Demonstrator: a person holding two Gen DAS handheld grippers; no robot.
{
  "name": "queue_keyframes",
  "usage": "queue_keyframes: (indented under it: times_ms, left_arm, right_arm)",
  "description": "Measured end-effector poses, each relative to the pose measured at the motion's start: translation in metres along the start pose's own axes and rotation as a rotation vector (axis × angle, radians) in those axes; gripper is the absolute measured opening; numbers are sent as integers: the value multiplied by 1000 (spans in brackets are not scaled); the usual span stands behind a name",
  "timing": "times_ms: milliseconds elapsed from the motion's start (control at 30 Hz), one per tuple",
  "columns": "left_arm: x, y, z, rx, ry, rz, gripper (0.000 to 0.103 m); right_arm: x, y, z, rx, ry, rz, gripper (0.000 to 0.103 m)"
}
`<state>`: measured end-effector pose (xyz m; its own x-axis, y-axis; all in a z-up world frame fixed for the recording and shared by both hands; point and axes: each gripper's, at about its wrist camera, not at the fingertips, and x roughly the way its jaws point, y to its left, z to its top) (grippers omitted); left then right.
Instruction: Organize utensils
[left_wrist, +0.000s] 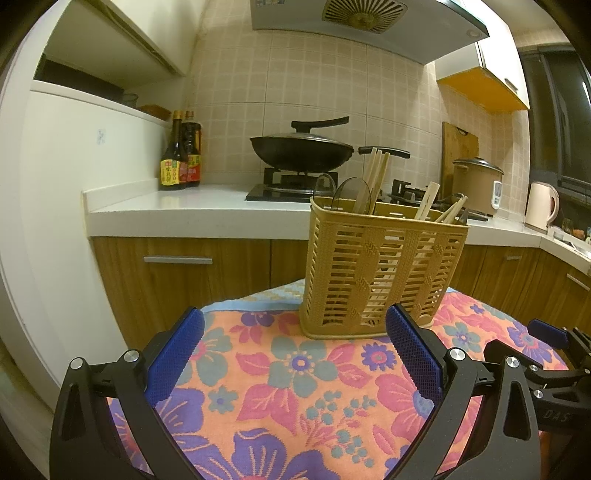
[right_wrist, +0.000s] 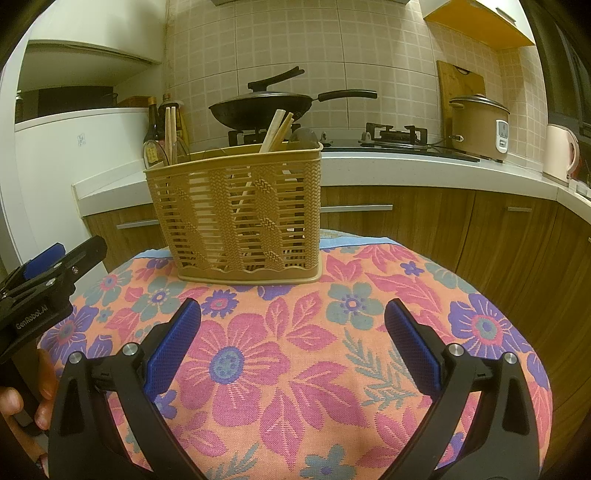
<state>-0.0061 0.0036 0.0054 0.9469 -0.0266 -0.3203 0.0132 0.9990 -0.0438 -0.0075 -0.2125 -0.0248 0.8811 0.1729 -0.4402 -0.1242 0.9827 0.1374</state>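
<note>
your left gripper (left_wrist: 295, 354) is spread wide, nothing between the blue pads (left_wrist: 173, 358), hovering low over the floral cloth (left_wrist: 295, 398). your right gripper (right_wrist: 293, 345) is the same: fingers apart, empty, over the cloth. each shows at the edge of the other's view, side by side. your hand (right_wrist: 22, 398) on the left gripper's handle is partly visible in the right wrist view.

the tan utensil basket (left_wrist: 376, 273) stands upright on the far part of the cloth, ahead of both grippers, touching neither. in the left view its near corner sits just behind your right-side pad. wooden chopsticks (left_wrist: 378, 170) stick up out of one end compartment, more chopsticks (right_wrist: 277, 129) lean at a tilt at the other end. dark translucent spoon heads (left_wrist: 351, 195) rise beside the upright set. can't tell how many pieces in each compartment.

behind: counter (left_wrist: 184, 206), lidded wok (left_wrist: 301, 147) on the stove, sauce bottles (left_wrist: 181, 155), rice cooker (right_wrist: 478, 125), kettle (left_wrist: 541, 205).
</note>
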Motion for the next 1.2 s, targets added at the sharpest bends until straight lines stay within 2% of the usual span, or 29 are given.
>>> queue_keyframes:
  times_ms: [1200]
  left_arm:
    - [0,-2,-1,12,10,6,95]
  right_arm:
    - [0,-1,0,2,4,2,95]
